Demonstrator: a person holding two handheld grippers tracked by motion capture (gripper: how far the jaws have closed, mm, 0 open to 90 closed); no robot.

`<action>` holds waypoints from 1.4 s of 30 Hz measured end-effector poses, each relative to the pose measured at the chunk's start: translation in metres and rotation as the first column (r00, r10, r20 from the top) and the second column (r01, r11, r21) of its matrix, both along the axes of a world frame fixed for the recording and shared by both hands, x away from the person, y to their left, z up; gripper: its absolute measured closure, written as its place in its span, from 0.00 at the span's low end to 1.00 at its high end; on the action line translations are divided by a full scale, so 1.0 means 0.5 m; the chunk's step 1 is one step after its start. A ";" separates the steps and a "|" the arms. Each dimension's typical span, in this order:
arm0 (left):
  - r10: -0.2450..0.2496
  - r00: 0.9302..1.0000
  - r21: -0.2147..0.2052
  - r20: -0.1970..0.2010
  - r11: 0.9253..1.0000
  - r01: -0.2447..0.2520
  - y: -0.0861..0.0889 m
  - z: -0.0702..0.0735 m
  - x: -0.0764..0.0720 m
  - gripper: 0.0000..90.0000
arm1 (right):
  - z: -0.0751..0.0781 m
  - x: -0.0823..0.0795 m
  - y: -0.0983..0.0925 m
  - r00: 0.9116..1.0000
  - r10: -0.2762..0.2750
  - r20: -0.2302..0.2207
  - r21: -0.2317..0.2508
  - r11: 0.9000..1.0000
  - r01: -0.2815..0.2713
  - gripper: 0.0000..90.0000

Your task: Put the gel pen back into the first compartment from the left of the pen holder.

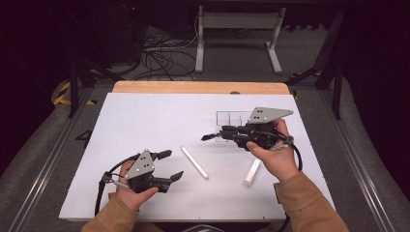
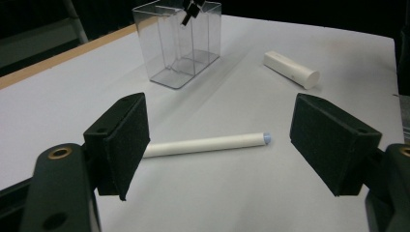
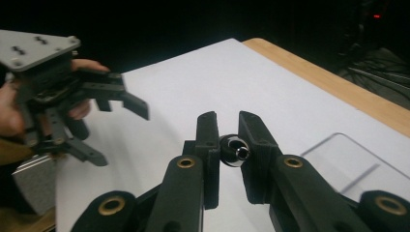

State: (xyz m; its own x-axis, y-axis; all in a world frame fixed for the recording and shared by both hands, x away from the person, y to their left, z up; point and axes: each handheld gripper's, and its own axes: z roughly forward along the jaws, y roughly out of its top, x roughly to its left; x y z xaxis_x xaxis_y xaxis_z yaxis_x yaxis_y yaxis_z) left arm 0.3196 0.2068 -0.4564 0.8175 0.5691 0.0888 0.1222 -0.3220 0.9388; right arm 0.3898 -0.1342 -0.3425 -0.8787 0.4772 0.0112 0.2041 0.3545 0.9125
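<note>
Left gripper [image 1: 169, 166]: held low over the table [image 1: 145, 116], its jaws standing wide apart with nothing between them. Just ahead of its open jaws lies a thin white tube [image 2: 205, 144], flat on the table and crosswise to the jaws, touching neither pad. Farther ahead stands a clear compartmented holder [image 2: 179, 43], upright, and to the right of that a thicker white cylinder [image 2: 291, 68] lies on its side.

Right gripper [image 3: 227, 150]: raised above the table beside the holder [image 1: 232, 118], its jaws closed narrowly on a small dark pen-like piece with a shiny metal tip [image 3: 235, 151] (its full length is hidden between the pads).

Step in hand, as judged: the right gripper is carrying the small piece toward the holder while the left has let go of the thin tube. The next move calls for aligning the held piece over one compartment, tip steady, then lowering before the jaws part; a tilted entry could catch a divider wall.
</note>
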 end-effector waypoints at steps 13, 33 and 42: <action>0.035 0.999 0.010 0.009 0.999 -0.035 0.011 0.001 -0.003 0.20 | 0.019 0.050 -0.020 0.979 -0.204 0.020 -0.061 0.977 0.205 0.89; 0.049 0.999 0.008 0.014 0.999 -0.049 0.014 0.004 -0.005 0.18 | 0.014 0.091 0.000 0.944 -0.328 0.037 -0.148 0.932 0.330 0.89; 0.041 0.999 0.005 0.014 0.999 -0.042 0.013 0.002 -0.005 0.18 | -0.008 0.120 0.016 0.943 -0.333 0.028 -0.216 0.919 0.331 0.88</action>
State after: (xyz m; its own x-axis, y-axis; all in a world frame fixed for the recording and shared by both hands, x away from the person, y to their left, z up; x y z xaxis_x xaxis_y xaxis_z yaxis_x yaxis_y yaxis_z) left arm 0.3172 0.2134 -0.4552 0.7918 0.6020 0.1034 0.1222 -0.3219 0.9388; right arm 0.4496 -0.1262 -0.3467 -0.6701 0.7330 -0.1171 0.3513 0.4521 0.8199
